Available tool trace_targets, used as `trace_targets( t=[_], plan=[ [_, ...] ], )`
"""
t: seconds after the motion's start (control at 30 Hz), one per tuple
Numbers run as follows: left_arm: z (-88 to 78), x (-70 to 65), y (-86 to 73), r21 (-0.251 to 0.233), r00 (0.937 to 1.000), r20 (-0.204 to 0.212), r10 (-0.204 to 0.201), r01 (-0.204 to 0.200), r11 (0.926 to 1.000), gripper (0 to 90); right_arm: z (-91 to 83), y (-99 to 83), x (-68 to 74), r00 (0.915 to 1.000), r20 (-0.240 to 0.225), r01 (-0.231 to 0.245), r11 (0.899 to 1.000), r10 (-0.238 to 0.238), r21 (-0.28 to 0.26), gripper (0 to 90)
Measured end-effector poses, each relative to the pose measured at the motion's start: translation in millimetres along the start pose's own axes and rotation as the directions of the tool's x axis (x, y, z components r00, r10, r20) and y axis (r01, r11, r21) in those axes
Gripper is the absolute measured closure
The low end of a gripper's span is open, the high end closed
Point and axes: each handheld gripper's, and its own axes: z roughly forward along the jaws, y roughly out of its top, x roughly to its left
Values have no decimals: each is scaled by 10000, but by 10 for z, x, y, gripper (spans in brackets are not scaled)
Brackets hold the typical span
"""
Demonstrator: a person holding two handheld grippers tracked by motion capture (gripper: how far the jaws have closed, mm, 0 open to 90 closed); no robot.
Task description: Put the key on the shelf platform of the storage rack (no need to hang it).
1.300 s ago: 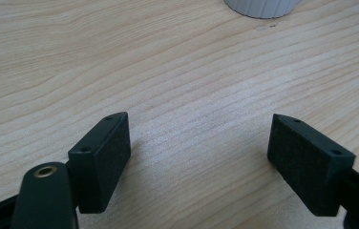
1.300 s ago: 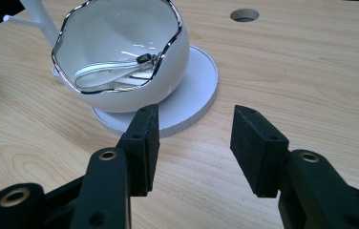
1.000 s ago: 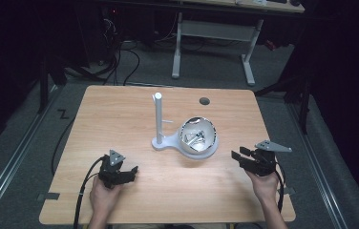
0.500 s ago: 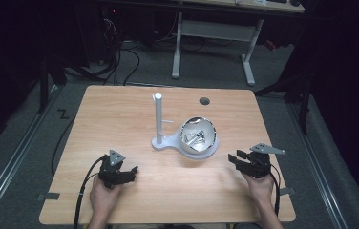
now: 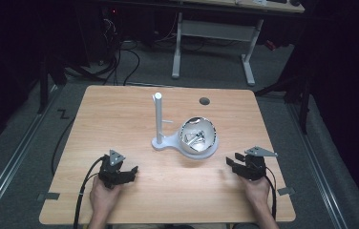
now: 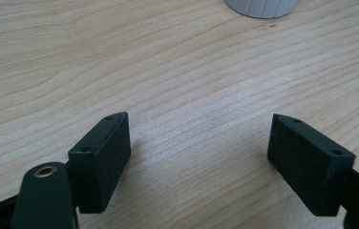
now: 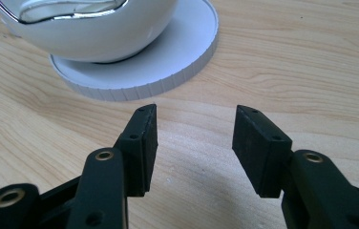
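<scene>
I see nothing picked up yet: my left gripper has its jaws spread wide and my right gripper about half spread, both empty, low over the wooden surface. The white stand rises upright mid-surface. Its round base carries a shiny bowl of small metal pieces, untouched.

1. I take this for a lab: a bare wooden table on grey carpet.
2. Cables trail beyond its far edge, beside a white desk frame.
</scene>
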Motion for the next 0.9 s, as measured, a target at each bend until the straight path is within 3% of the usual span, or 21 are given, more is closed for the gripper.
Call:
trace_targets(
  t=[0.17,0.53,0.67,0.9],
  plan=[
    [0,0,0,2,10000,0,0,0,10000,231,54,-37,10,9990,388,238,9996,-243,142,506],
    [0,0,0,0,10000,-1,0,0,10000,230,177,-137,48,9972,573,447,9978,-475,489,484],
    [0,-1,0,1,10000,-5,0,0,10000,230,209,-157,81,9943,736,728,9950,-778,678,458],
    [0,-1,-1,-1,10000,-6,1,-1,10000,230,212,-156,83,9947,691,710,9950,-759,700,442]
  ],
)
